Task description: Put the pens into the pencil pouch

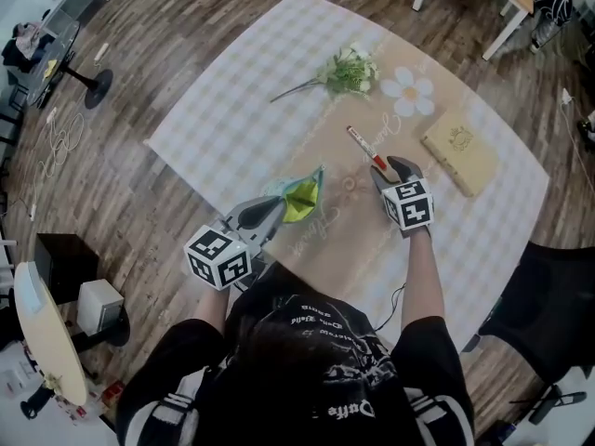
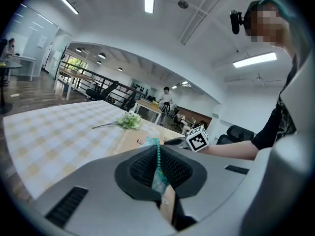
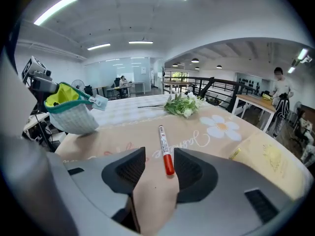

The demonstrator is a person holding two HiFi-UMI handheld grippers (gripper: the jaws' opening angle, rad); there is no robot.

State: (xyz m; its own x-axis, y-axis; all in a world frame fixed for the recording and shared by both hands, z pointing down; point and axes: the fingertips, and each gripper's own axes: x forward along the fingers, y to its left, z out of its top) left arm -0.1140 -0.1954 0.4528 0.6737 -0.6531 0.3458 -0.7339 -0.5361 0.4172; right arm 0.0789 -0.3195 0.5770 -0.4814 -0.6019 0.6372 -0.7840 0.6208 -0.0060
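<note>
White-barrelled marker pen with a red cap [image 3: 164, 149]: flat on the tan printed middle of the cloth, red end toward the right gripper [image 3: 160, 163]. Lies with that capped end just inside the gripper's gap, nearer the right-hand pad in the right gripper view; barrel running out past the tips toward the flowers.

Right gripper: jaws apart, gap clearly wider than the pen. No pad pressing on it, nothing held. Angled down at the cloth.

Pen, appearance: slim, straight, cap on; fine print along the white barrel, too small to read.

Small pale checked fabric pouch with a teal zip and yellow-green lining [image 1: 302, 196]: left of the pen and apart from it, held up off the cloth, mouth gaping. Hangs from the left gripper [image 1: 277, 210], jaws closed tight on the teal zip edge.

Further out: pale checked tablecloth [image 1: 223, 128]; bunch of white flowers with green leaves [image 1: 349, 71] beyond the pen; printed white daisy [image 1: 409, 91]; flat yellow book [image 1: 460, 151] to the pen's right.
</note>
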